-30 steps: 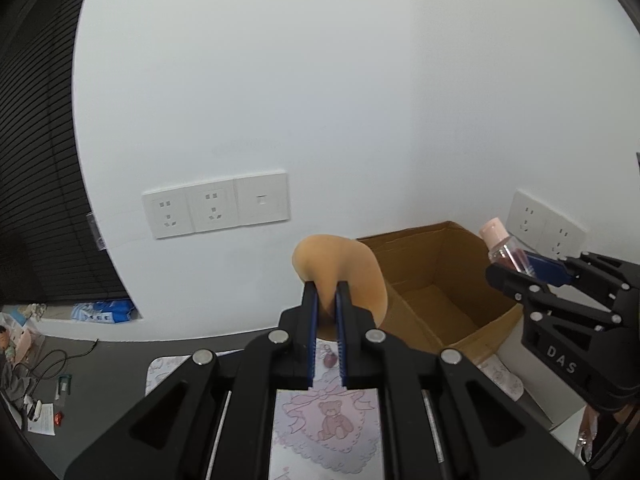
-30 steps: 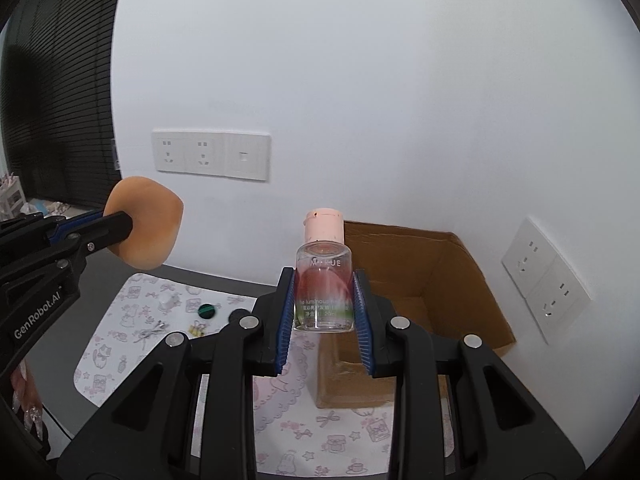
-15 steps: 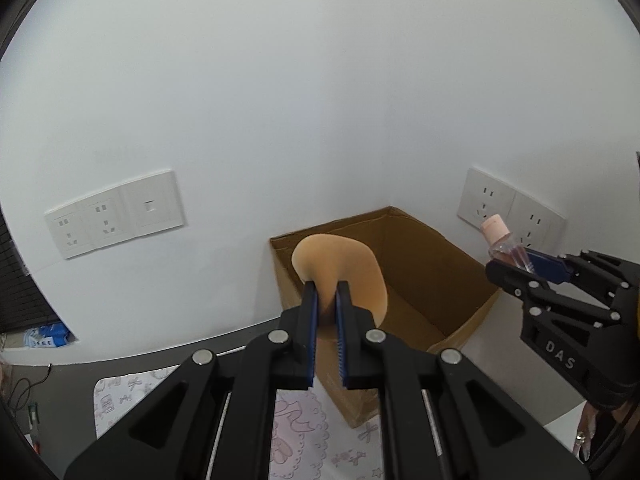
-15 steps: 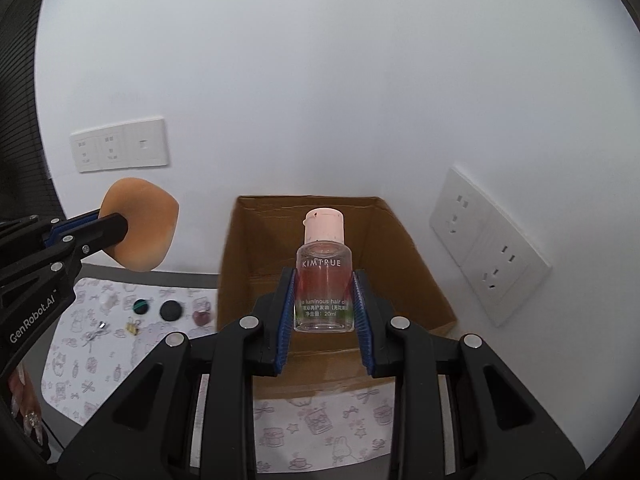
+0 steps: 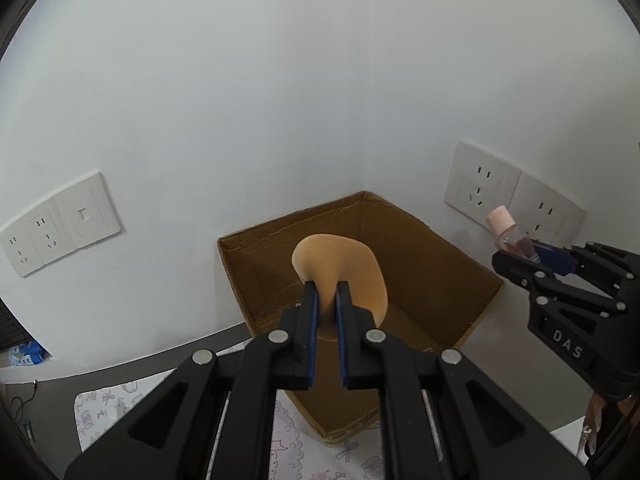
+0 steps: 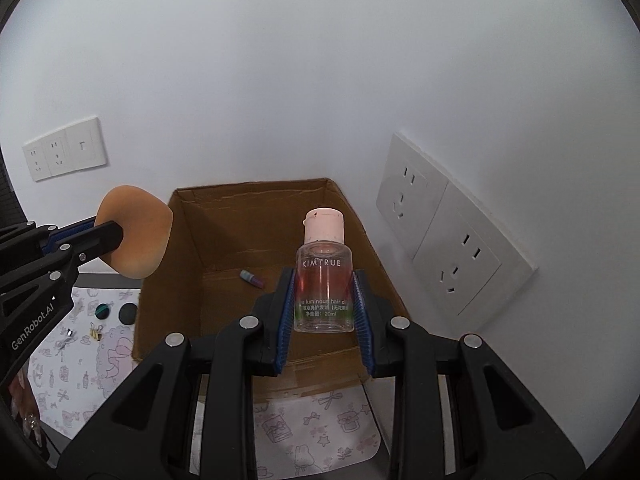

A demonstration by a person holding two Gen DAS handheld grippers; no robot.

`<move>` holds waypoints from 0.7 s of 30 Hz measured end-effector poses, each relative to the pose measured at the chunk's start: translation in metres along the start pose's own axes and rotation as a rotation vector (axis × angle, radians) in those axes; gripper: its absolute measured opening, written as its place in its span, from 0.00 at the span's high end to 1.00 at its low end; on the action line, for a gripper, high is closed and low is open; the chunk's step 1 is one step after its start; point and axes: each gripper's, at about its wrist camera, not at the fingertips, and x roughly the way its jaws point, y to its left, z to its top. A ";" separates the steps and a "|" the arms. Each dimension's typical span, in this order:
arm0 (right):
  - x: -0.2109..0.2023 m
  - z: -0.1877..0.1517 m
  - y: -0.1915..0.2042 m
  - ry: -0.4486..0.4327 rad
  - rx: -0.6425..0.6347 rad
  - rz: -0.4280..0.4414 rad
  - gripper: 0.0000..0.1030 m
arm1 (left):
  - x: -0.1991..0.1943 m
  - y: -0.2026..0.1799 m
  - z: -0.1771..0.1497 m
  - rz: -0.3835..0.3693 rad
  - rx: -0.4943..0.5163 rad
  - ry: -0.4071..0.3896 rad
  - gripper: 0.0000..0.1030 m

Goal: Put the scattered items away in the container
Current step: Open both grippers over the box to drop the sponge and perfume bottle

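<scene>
An open cardboard box stands in the wall corner. My left gripper is shut on a tan makeup sponge, held over the box's opening; from the right wrist view that sponge hangs by the box's left wall. My right gripper is shut on a small clear bottle with a pink cap and reddish liquid, upright above the box. The bottle also shows at the right of the left wrist view. A small lilac tube lies on the box floor.
A patterned mat lies left of and in front of the box with two dark round discs and small clips on it. Wall sockets sit close to the box's right side, others on the left wall.
Both grippers have swung right and sunk toward the box with their loads; the box now lies right under them and looks larger. Neither grip has changed.
</scene>
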 end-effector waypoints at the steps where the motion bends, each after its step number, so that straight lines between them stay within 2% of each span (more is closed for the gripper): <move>1: 0.005 0.000 -0.002 0.006 0.002 0.001 0.72 | 0.005 -0.001 0.000 0.000 0.000 0.007 0.92; 14: 0.040 -0.015 -0.011 0.058 0.010 0.015 0.72 | 0.049 0.002 -0.006 0.002 -0.003 0.073 0.89; 15: 0.042 -0.016 -0.011 0.062 0.011 0.016 0.72 | 0.052 0.003 -0.006 0.000 -0.004 0.084 0.86; 17: 0.047 -0.019 -0.010 0.078 0.016 0.019 0.71 | 0.060 0.003 -0.008 0.000 -0.004 0.131 0.72; 18: 0.049 -0.021 -0.007 0.090 0.018 0.018 0.66 | 0.064 0.003 -0.010 0.011 -0.002 0.158 0.48; 19: 0.052 -0.022 -0.007 0.100 0.024 0.012 0.41 | 0.069 0.003 -0.013 0.042 0.008 0.182 0.24; 20: 0.053 -0.025 -0.008 0.105 0.034 0.000 0.12 | 0.071 0.003 -0.015 0.080 0.020 0.190 0.18; 21: 0.052 -0.027 -0.008 0.098 0.042 -0.016 0.04 | 0.072 0.004 -0.017 0.101 0.030 0.193 0.13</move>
